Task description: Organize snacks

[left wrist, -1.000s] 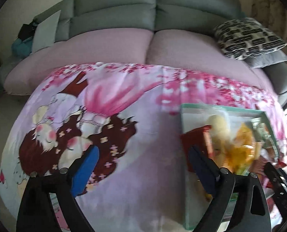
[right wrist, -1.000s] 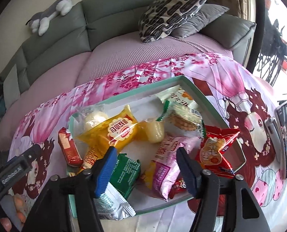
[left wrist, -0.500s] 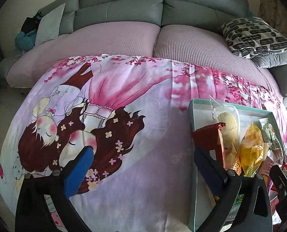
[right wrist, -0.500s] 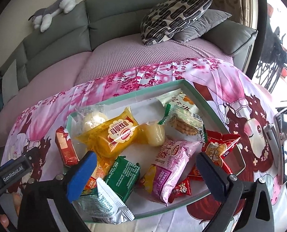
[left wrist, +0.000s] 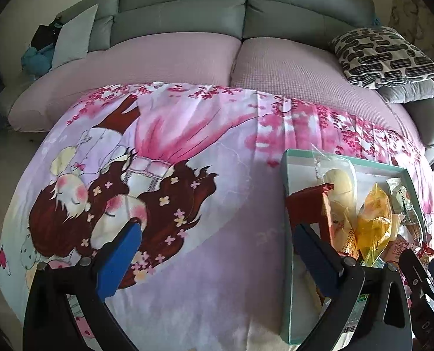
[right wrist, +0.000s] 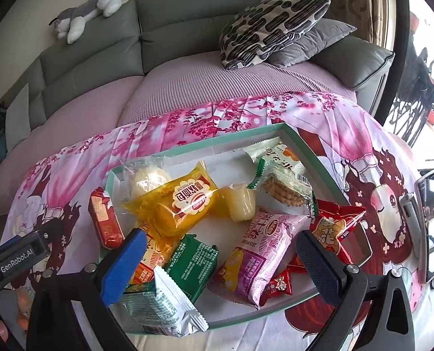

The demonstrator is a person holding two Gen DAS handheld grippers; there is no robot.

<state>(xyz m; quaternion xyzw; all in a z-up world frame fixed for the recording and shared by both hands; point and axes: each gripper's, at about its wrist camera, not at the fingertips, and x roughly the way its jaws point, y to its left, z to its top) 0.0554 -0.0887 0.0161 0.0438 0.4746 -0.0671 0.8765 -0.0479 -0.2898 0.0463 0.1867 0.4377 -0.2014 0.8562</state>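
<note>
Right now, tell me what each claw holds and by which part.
Nothing. The left claw and right claw both stand open and empty above the snack tray.

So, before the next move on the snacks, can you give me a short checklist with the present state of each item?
1. Right gripper open, nothing between the pads: ok.
2. Left gripper open, over bare blanket: ok.
3. Snacks lie inside the tray: not ok, the red biscuit pack hangs over its left rim.
4. Purple packet lies on top, free to grasp: ok.
5. Grey-white packet sits over the near rim, may slide off: not ok.
6. A place to sort snacks into: cannot tell.
</note>
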